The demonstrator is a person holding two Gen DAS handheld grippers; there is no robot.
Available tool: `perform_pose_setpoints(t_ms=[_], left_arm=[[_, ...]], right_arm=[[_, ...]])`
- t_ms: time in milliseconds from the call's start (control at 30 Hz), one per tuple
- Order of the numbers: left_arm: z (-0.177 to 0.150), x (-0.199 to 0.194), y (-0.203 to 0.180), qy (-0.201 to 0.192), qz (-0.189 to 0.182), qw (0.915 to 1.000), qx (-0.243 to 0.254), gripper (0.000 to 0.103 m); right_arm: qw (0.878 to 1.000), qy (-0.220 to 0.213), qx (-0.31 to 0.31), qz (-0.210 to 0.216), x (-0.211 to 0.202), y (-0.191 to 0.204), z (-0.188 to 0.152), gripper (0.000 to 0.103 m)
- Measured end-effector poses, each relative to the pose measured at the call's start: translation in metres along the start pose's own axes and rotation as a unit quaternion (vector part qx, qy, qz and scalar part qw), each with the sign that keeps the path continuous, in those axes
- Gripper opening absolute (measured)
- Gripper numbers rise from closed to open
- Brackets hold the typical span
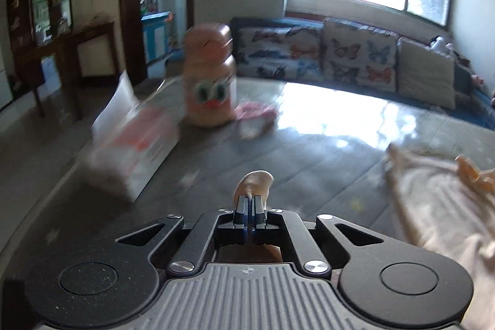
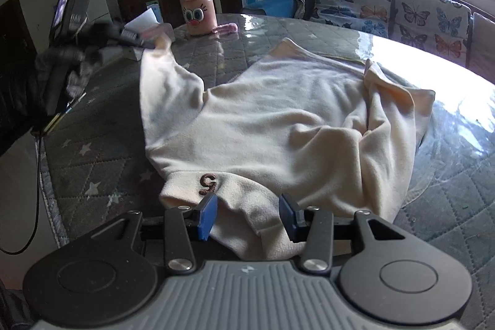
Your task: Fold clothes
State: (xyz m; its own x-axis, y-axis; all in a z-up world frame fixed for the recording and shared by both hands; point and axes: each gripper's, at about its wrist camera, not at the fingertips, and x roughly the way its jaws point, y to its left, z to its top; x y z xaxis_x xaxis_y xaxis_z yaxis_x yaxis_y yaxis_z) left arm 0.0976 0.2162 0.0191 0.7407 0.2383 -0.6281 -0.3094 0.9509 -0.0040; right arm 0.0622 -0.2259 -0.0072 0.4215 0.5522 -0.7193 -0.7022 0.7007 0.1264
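Tongs on the left [image 1: 250, 201] are clamped on a cream sleeve tip [image 2: 161, 43], lifted near the table's [image 2: 448, 175] left edge; right tongs [image 2: 247, 214] stand apart around the cream garment [image 2: 278, 119], which is spread mid-table, its collar at the near edge

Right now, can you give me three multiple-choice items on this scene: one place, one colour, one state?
1. The pink bottle stands: A on the sofa; B on the table beyond the sweater; C on the floor.
2. The collar's embroidered mark is: A brown; B blue; C green.
3. The left gripper is: A wide open; B lying flat; C shut on the sleeve.
Key: 1B, it stands on the tabletop behind the cloth; 2A, brown thread on cream; 3C, cream fabric sticks out of closed jaws.
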Motion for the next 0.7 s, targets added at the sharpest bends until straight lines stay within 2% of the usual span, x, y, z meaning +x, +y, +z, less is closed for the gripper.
perform_pose_setpoints(t_ms=[200, 367, 500, 700], left_arm=[[-0.018, -0.003, 0.021, 0.007, 0.019, 0.9995, -0.023, 0.002], [-0.021, -0.007, 0.030, 0.011, 0.035, 0.9989, -0.029, 0.002], [-0.027, -0.006, 0.034, 0.025, 0.042, 0.9984, -0.030, 0.002], [-0.032, -0.008, 0.034, 0.033, 0.044, 0.9981, -0.029, 0.002]], right_arm=[[1.000, -0.013, 0.004, 0.007, 0.001, 0.000, 0.008, 0.045], [1.000, 0.005, 0.009, 0.014, 0.021, 0.000, 0.006, 0.045], [1.000, 0.002, 0.002, 0.020, 0.016, 0.000, 0.008, 0.045], [0.999, -0.030, 0.025, -0.026, -0.002, -0.034, 0.028, 0.044]])
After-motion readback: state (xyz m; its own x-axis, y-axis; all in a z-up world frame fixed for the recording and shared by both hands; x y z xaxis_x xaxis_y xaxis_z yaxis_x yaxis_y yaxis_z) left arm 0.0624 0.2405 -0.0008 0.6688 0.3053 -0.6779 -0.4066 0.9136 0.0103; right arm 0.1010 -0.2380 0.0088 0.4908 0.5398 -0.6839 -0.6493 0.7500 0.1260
